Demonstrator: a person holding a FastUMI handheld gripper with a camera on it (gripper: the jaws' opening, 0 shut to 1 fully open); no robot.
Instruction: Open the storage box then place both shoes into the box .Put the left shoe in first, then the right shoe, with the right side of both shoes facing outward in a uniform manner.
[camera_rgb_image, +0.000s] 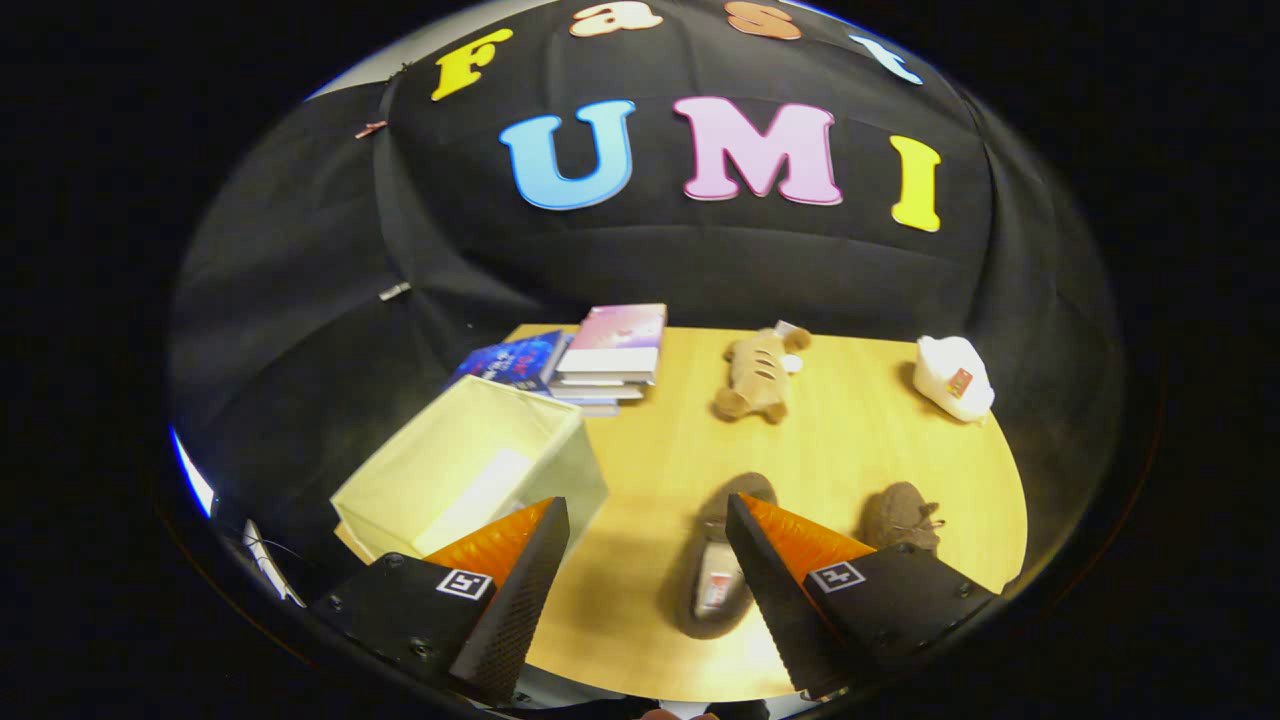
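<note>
Two brown suede slip-on shoes sit on the round pale wooden table (850, 440) ahead of me, and neither is in the box yet. The nearer shoe (718, 580) lies just ahead of my right finger, partly hidden by its tip, its opening facing up. The second shoe (900, 515) sits just beyond that same finger, a little to the right and apart from the first. The pale yellow-green fabric storage box (470, 465) stands by my left finger with its top open, so I judge the opening step done.

My gripper (648, 560) hangs above the table with its fingers spread wide and nothing between them.

My main worry is picking the wrong shoe. From this angle I cannot tell which is left and which is right, and the order matters. A second risk is the grasp itself: soft suede may fold under the fingers, so the shoe could twist and go in facing the wrong way. The box is light fabric at the table's edge, and a nudge from my left finger could push it off or collapse a wall.

Behind, a stack of books (610, 355), a tan plush toy (758, 375) and a small white object (952, 378) lie well clear of my path.
</note>
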